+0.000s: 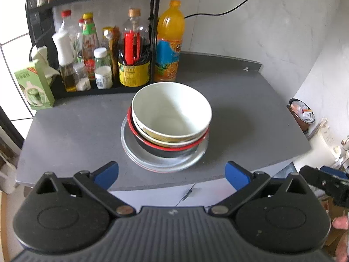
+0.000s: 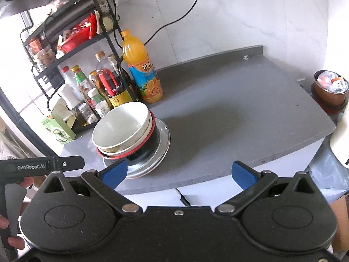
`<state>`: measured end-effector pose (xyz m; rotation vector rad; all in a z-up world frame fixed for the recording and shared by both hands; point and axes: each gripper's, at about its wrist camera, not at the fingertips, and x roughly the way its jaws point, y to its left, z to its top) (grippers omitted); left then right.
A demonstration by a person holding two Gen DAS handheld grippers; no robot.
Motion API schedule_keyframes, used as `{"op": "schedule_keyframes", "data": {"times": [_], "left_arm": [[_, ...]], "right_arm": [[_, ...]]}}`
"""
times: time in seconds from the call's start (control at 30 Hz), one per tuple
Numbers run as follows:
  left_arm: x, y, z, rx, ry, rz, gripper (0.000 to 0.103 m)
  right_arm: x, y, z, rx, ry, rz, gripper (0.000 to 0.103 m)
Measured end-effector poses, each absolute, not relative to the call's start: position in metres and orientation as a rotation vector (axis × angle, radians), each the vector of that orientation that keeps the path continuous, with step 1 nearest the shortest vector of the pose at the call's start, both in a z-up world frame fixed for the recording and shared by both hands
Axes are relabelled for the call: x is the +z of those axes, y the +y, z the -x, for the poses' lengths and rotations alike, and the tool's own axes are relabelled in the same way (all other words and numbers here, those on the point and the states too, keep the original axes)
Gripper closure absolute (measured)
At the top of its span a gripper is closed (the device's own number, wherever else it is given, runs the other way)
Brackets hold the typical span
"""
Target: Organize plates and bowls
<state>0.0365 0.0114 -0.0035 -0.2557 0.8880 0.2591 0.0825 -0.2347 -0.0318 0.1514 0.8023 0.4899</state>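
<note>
Bowl stack (image 1: 171, 118) ahead of spread, empty left claw (image 1: 171, 175).

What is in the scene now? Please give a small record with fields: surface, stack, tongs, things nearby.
surface: grey countertop
stack: white bowl on top, nested in a red-rimmed black bowl, on metal plates
left tongs: open, empty, short of the stack
right tongs: open, empty
nearby: orange juice bottle beside a rack of condiment bottles
</note>
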Motion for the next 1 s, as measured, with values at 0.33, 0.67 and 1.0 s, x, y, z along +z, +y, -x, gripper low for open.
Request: {"op": "schedule_keyframes", "data": {"times": [0.33, 0.67, 1.0], "left_arm": [[0.019, -0.012, 0.004, 0.265, 0.839, 0.222, 0.0], [0.031, -0.005, 0.045, 0.269, 0.793, 0.234, 0.0], [0.046, 0.029, 0.075, 0.249, 0.753, 0.223, 0.0]], "right_arm": [[-0.011, -0.251, -0.048, 0.475, 0.738, -0.077, 0.0], [-0.003, -0.256, -0.019, 0.439, 0.711, -0.089, 0.0], [0.014, -0.22, 0.014, 0.408, 0.666, -0.055, 0.0]]}}
